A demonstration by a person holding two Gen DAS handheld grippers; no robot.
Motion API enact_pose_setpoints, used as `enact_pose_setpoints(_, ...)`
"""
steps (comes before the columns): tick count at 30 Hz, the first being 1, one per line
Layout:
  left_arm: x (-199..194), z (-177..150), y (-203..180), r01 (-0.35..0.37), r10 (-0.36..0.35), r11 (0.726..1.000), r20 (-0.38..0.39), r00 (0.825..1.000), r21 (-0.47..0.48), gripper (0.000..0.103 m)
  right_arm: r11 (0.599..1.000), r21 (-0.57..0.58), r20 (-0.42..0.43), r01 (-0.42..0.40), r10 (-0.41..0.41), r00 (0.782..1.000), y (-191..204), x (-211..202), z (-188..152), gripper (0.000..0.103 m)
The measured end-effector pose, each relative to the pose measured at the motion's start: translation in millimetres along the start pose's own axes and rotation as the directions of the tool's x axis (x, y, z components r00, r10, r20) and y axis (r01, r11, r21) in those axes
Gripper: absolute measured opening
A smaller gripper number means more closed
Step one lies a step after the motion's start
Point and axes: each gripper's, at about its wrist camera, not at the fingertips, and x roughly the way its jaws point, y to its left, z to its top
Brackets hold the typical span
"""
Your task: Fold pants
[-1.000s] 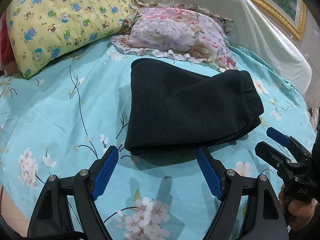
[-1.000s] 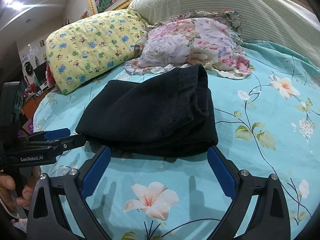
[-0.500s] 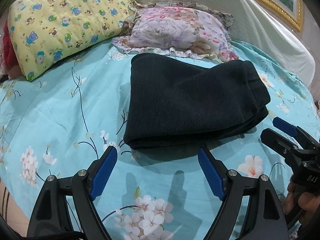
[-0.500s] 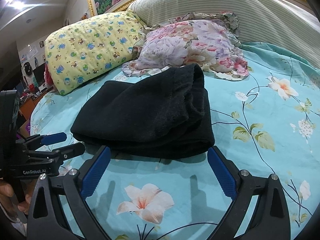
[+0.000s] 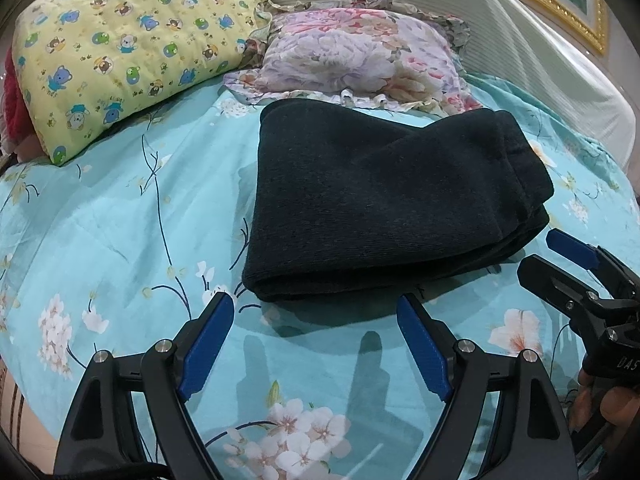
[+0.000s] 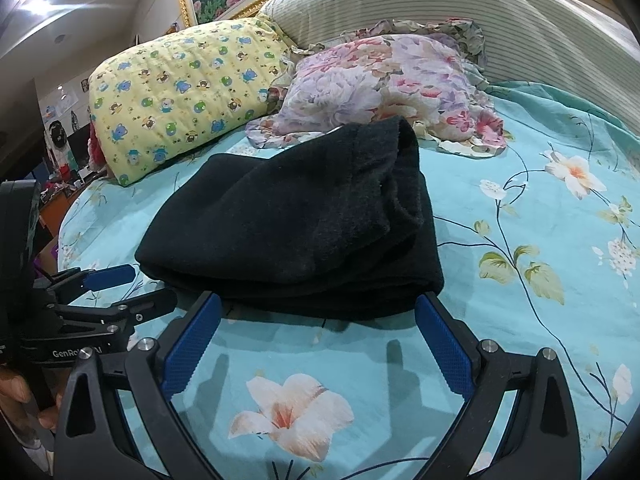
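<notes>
1. Your left tongs (image 5: 316, 314) are spread wide with nothing between the blue pads, hovering just short of the near folded edge of the black pants (image 5: 384, 208).
2. Your right tongs (image 6: 316, 312) are spread wide too and hold nothing; their tips sit right at the near edge of the black pants (image 6: 296, 224), and whether they touch the cloth cannot be told.
3. From the left wrist view, your right tongs (image 5: 560, 260) show at the right, close to the stacked open ends of the bundle.
4. From the right wrist view, your left tongs (image 6: 116, 288) show at the left, beside the rounded fold.
5. You have the pants lying folded into a thick rectangle of several layers, in the middle of the bed (image 5: 120, 220), on its turquoise flowered sheet.
6. Behind the pants lie a yellow bear-print pillow (image 5: 120, 52) and a frilled floral pillow (image 5: 352, 56), the floral one just beyond the far edge of the bundle.
7. A striped headboard cushion (image 6: 420, 0) rises behind both pillows.
</notes>
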Motion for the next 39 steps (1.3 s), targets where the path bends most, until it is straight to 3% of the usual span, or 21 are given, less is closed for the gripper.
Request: enact_pose_setpoints(39,3.6,1.2,0.3,-0.011,0.011,1.0,0.015,1.0,-0.001,0.085,1.0,-0.008,0.017,-0.019,0.019,1.0,5.5,3.9,2.3,0.097)
